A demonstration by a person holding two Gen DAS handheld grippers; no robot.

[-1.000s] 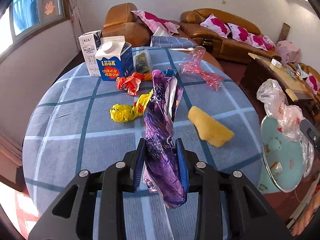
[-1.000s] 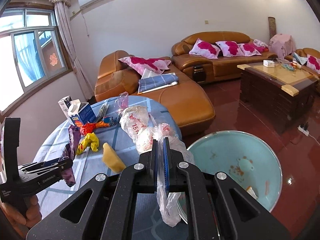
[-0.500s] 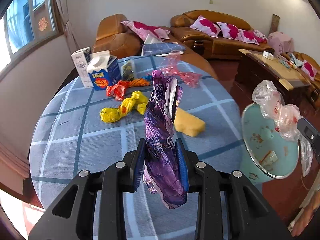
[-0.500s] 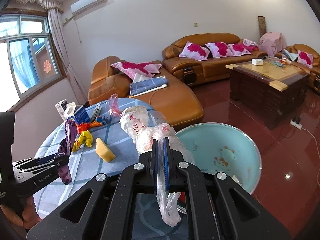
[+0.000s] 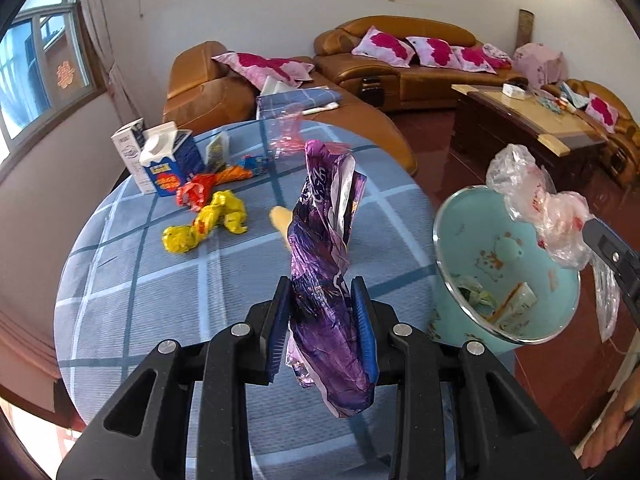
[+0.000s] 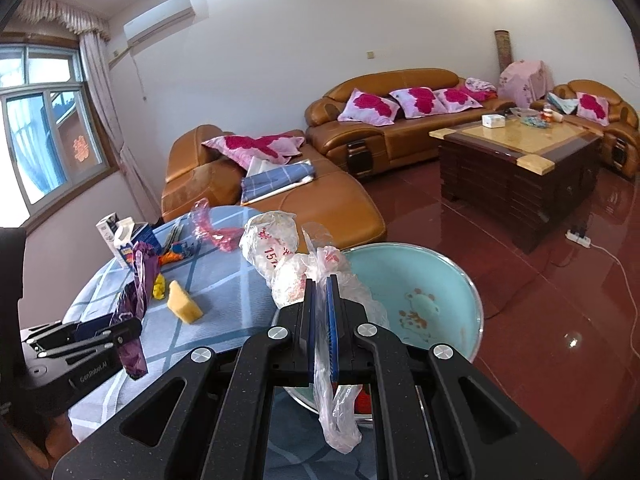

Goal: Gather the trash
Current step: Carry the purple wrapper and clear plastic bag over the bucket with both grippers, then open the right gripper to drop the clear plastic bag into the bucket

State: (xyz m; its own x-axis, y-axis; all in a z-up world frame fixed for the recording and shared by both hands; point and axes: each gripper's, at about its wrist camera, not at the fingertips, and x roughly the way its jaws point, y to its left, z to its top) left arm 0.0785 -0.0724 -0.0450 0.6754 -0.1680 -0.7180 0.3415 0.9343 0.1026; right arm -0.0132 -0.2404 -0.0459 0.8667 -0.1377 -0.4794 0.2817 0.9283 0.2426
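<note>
The purple wrapper [image 5: 324,264] stands upright between the blue pads of the left gripper [image 5: 323,320], which pinch it at its lower half; its crumpled top rises toward 12 o'clock and its tail hangs below the fingers. In the right wrist view the same wrapper [image 6: 138,280] shows at 9 o'clock, held in the left gripper [image 6: 116,326] above the near edge of the round table [image 5: 132,304] with its blue checked cloth.

The right gripper [image 6: 319,332] has its fingers pressed almost together on a thin clear plastic bag [image 6: 288,256]: the bag bulges out above the pads, printed in red, and a limp strip hangs down below them. From the left wrist view this bag [image 5: 536,208] sits at 3 o'clock, over the rim of the pale blue basin [image 5: 448,288].

The basin stands just off the table's edge, at 3 o'clock from the purple wrapper, with scraps of paper and packaging lying in its bottom [image 5: 500,304].

On the table beyond the left gripper, toward 11 o'clock, lie a yellow wrapper [image 5: 204,222] and a red-orange wrapper [image 5: 200,192], near each other. Behind them stand a blue milk carton [image 5: 168,164] and a white carton [image 5: 128,146], side by side. A yellow sponge [image 6: 182,306] lies partly hidden behind the purple wrapper in the left view. A pink plastic scrap [image 6: 212,228] lies at the table's far edge, at 12 o'clock.
</note>
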